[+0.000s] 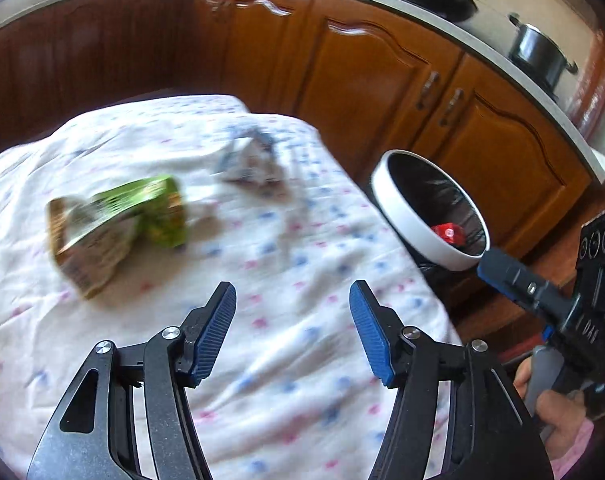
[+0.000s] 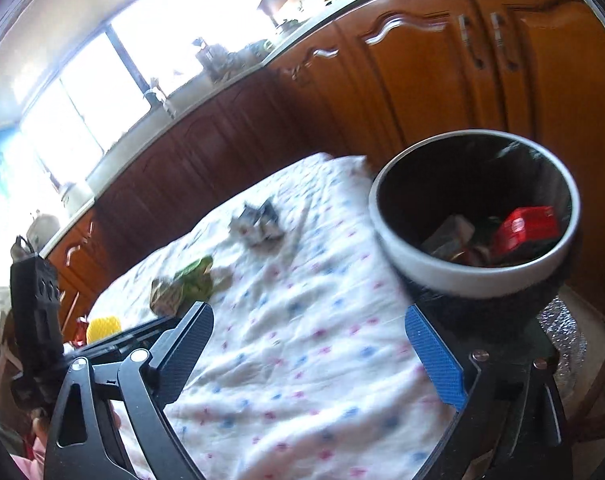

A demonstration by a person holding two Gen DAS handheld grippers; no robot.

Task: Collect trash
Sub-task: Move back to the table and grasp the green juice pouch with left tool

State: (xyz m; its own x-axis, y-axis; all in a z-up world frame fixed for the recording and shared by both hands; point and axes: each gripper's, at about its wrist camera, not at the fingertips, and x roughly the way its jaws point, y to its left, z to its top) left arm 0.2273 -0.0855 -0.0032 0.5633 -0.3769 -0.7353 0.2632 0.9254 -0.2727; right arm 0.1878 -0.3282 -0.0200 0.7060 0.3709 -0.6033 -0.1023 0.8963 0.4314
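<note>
A crushed green and tan carton (image 1: pixel 118 224) lies on the flowered cloth, ahead and left of my left gripper (image 1: pixel 292 308). That gripper hangs open over the cloth with nothing between its blue pads. Farther back lies a crumpled grey and white wrapper (image 1: pixel 254 160). The white-rimmed bin (image 1: pixel 394 204) with a black liner stands off the table's right edge, holding a red box (image 2: pixel 528 228) and other scraps. My right gripper (image 2: pixel 310 328) is open and empty beside the bin (image 2: pixel 478 276). The carton (image 2: pixel 182 284) and wrapper (image 2: pixel 258 224) show beyond it.
The table under the white flowered cloth (image 1: pixel 286 360) ends at its right edge near the bin. Brown wooden cabinets (image 1: pixel 362 72) run behind, with dark pots (image 1: pixel 538 52) on the counter. A yellow object (image 2: pixel 102 326) sits at the table's left edge. A hand (image 1: pixel 554 404) grips the right tool.
</note>
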